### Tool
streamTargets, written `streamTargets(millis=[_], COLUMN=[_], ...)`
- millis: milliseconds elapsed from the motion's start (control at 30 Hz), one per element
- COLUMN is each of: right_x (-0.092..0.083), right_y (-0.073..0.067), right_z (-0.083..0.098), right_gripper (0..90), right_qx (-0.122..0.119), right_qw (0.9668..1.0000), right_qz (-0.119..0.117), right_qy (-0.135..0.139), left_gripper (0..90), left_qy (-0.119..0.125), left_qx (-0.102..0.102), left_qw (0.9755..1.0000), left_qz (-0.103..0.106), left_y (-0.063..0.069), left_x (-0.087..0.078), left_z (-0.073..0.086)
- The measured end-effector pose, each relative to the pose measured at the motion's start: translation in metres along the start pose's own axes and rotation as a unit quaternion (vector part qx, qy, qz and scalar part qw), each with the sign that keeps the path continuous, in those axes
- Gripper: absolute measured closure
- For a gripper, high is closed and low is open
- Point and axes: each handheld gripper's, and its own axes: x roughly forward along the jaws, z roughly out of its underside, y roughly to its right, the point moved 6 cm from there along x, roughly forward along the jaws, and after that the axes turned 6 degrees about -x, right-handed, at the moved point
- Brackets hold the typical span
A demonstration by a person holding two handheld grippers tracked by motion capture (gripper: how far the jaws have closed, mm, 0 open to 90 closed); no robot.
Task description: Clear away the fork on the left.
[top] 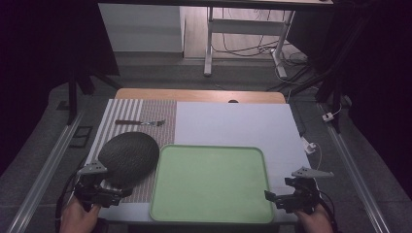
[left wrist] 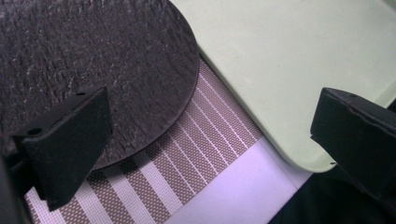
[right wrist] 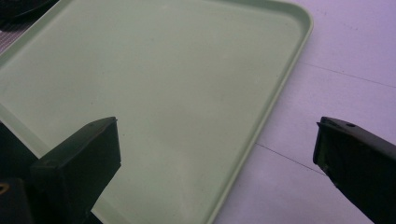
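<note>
Because both hand-held tools sit at the table's near edge, nothing is gripped. The left gripper [top: 108, 190] hovers with jaws spread beside the near rim of a round, dark, rough-textured slate plate [top: 128, 156], likely to pick it up. The plate lies on a striped woven placemat [top: 148, 187], just left of an empty pale green plastic tray [top: 212, 182]. The right gripper [top: 283, 200], jaws also spread, straddles the tray's near right corner.

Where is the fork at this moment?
In the high view the fork lies on the striped mat at the far left of the table, just beyond the dark round plate and apart from the green tray.
</note>
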Motion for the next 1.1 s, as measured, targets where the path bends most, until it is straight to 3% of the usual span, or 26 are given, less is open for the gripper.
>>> streamTargets(millis=[400,767,1100], right_x=[0.0,0.0,0.001], right_y=[0.0,0.0,0.0], right_z=[0.0,0.0,0.0], right_gripper=[0.8,0.8,0.8], right_qx=[-0.001,-0.001,-0.001], right_qw=[1.0,1.0,1.0], right_qz=[0.0,0.001,0.0], right_qy=[-0.001,-0.002,-0.002], left_gripper=[0.0,0.0,0.0], left_qy=[-0.004,-0.022,-0.029], left_qx=[0.004,0.007,-0.008], left_qw=[1.0,0.9993,0.999], left_qz=[-0.005,-0.028,-0.031], left_y=[-0.011,-0.024,-0.036], left_x=[0.015,0.027,0.042], left_z=[-0.008,-0.022,-0.037])
